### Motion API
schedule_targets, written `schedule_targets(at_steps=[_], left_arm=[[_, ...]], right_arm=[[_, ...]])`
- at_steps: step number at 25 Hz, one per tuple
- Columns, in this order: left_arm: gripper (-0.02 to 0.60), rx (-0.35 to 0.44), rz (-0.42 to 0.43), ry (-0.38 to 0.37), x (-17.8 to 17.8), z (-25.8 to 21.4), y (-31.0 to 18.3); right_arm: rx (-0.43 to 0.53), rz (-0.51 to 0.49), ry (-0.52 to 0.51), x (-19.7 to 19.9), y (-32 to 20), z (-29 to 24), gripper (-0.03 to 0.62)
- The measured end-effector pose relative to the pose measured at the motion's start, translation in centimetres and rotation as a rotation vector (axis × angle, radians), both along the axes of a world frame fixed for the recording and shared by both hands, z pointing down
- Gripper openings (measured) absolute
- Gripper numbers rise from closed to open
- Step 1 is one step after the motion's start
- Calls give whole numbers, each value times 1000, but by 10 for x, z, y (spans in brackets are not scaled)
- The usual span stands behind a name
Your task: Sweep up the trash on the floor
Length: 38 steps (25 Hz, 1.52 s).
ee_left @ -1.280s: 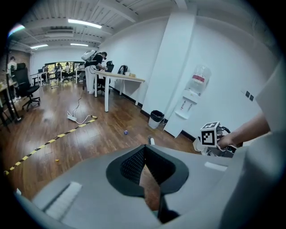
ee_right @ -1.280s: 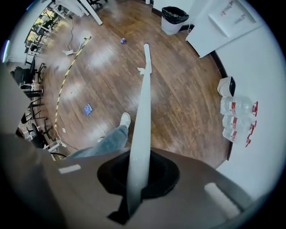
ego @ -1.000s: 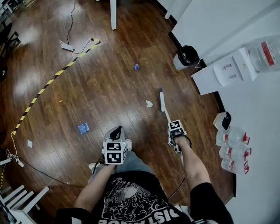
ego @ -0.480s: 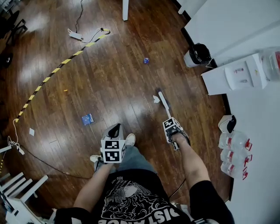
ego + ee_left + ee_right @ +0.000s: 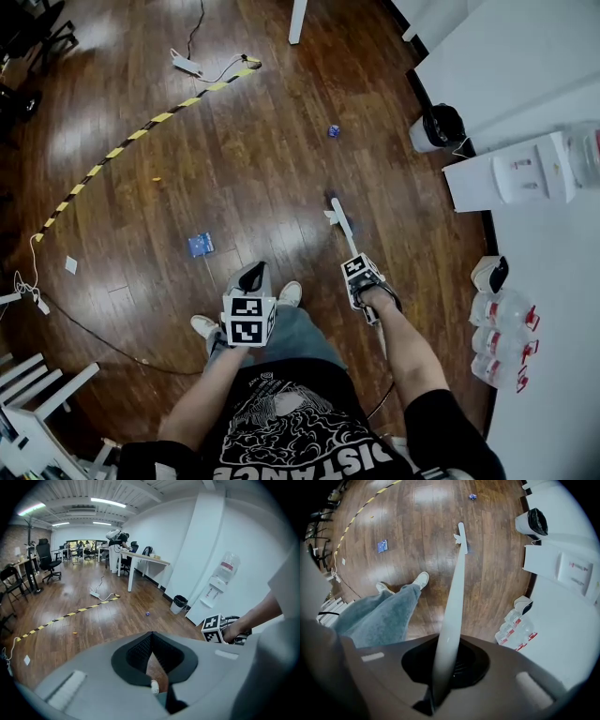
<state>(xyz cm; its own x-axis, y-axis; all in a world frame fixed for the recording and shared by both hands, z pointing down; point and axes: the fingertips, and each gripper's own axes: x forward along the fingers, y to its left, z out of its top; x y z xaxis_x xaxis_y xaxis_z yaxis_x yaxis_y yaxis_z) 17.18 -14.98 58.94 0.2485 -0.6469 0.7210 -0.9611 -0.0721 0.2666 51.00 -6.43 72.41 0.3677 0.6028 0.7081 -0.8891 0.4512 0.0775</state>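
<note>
My right gripper (image 5: 355,266) (image 5: 445,667) is shut on a long pale broom handle (image 5: 452,602). The broom's head (image 5: 337,210) (image 5: 462,532) rests on the wooden floor against a white paper scrap (image 5: 328,217) (image 5: 456,538). A blue wrapper (image 5: 201,245) (image 5: 382,545) lies to the left. A small blue scrap (image 5: 333,130) (image 5: 147,613) lies farther out. My left gripper (image 5: 251,279) (image 5: 151,641) hangs over the person's leg, jaws closed at the tips, with a dark handle between them; what that handle belongs to is hidden.
A black-lined bin (image 5: 441,127) and a water dispenser (image 5: 525,178) stand by the right wall, with water bottles (image 5: 502,342) nearer. Yellow-black tape (image 5: 141,127), a power strip (image 5: 185,64) and a cable cross the floor at left. A white table leg (image 5: 298,19) stands ahead.
The person has stepped forward; a white shoe now shows beside the left gripper. The broom head has closed in on the white scrap and now touches it.
</note>
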Motion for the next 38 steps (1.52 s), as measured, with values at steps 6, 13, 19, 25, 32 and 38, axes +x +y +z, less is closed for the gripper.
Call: schedule_targets(at_steps=[6, 13, 19, 25, 32, 38], left_arm=[[6, 2, -21, -7, -76, -4, 48], [6, -1, -93, -3, -167, -1, 103], [6, 17, -152, 20, -220, -5, 141], [6, 31, -215, 25, -278, -3, 182], [6, 3, -332, 30, -341, 1, 231], [6, 0, -384, 34, -364, 3, 251]], right_arm=[[-5, 18, -38, -91, 50, -2, 18], [-29, 39, -89, -196, 108, 0, 23], [-39, 152, -182, -295, 153, -11, 31], [-61, 79, -217, -368, 189, -14, 29], [-91, 144, -323, -463, 220, -20, 38], [-117, 111, -373, -502, 234, -21, 32]])
